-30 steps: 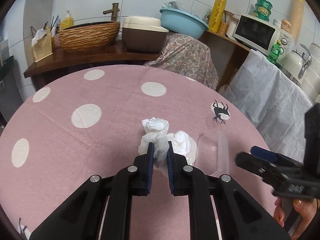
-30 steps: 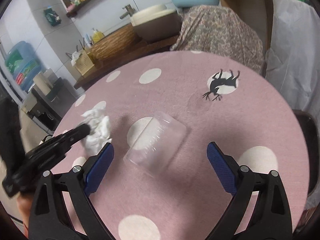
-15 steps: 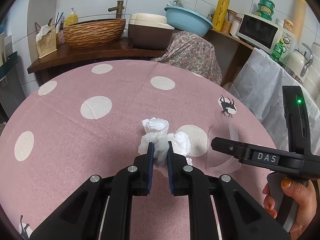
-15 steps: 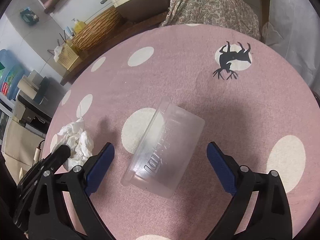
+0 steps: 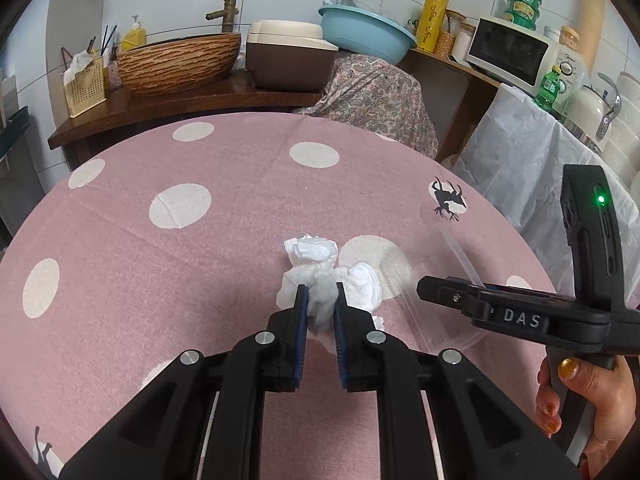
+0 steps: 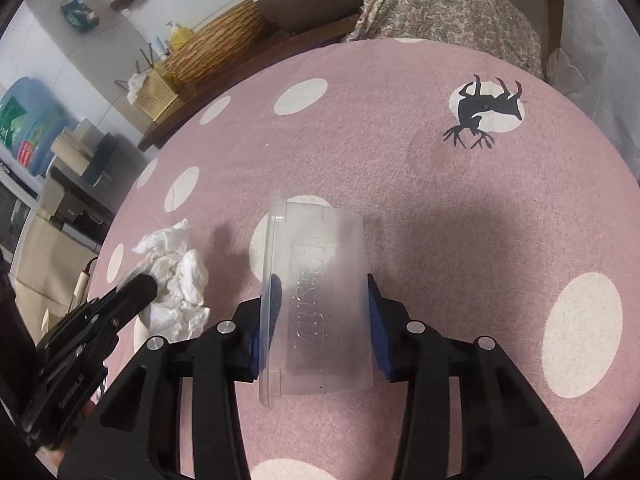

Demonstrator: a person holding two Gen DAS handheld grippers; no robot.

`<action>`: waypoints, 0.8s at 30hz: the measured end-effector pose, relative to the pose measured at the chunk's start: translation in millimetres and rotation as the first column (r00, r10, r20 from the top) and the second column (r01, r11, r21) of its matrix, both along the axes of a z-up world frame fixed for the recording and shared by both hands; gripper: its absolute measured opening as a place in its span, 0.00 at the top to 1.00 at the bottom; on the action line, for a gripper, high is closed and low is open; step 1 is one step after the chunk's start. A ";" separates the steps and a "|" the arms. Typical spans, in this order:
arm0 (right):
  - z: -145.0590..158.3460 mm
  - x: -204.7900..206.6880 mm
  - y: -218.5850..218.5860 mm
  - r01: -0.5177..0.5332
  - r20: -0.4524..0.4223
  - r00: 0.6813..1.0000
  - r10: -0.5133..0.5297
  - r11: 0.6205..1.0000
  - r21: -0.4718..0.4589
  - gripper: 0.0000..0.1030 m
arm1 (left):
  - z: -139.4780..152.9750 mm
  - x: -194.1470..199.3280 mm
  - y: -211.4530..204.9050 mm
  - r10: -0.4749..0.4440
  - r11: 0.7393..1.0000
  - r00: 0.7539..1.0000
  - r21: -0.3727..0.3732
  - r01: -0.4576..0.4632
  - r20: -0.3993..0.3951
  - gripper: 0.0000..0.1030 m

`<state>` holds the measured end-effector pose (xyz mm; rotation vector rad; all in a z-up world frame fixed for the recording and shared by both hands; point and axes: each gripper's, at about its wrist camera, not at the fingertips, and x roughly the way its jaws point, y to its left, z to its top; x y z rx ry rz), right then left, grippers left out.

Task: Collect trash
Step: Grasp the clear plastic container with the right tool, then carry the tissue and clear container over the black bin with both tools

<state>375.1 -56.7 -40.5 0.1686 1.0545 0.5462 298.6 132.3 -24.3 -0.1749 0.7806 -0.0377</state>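
Clear plastic container (image 6: 320,300) blurs one blue finger behind it.

person's hand (image 5: 588,404) cut off at frame edge, clear container (image 5: 440,280) partly hidden behind right tongs (image 5: 444,292)

The right gripper (image 6: 320,320), its jaws just closing, is clamping a clear rectangular plastic container (image 6: 316,304); crumpled white tissue (image 6: 176,276) is lying just left of it.

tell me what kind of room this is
Most likely a home kitchen with a dining table: a microwave and kettle on the counter, a tap over a basin.
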 end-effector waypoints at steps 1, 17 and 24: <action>1.9 -3.7 -2.4 -0.010 0.020 1.000 0.010 1.000 0.002 0.59 | 0.3 -0.9 -1.5 -0.004 1.000 1.000 -0.004 0.004 0.000 0.87; 36.4 -82.5 -110.4 -0.049 0.287 0.956 0.050 0.999 -0.010 0.59 | 9.1 -31.3 -84.9 -0.187 0.982 0.982 -0.029 0.187 0.022 0.87; 45.8 -121.0 -218.8 0.119 0.371 0.922 -0.112 0.993 0.004 0.59 | 15.5 -36.9 -170.2 -0.348 0.937 0.937 -0.018 0.349 0.036 0.87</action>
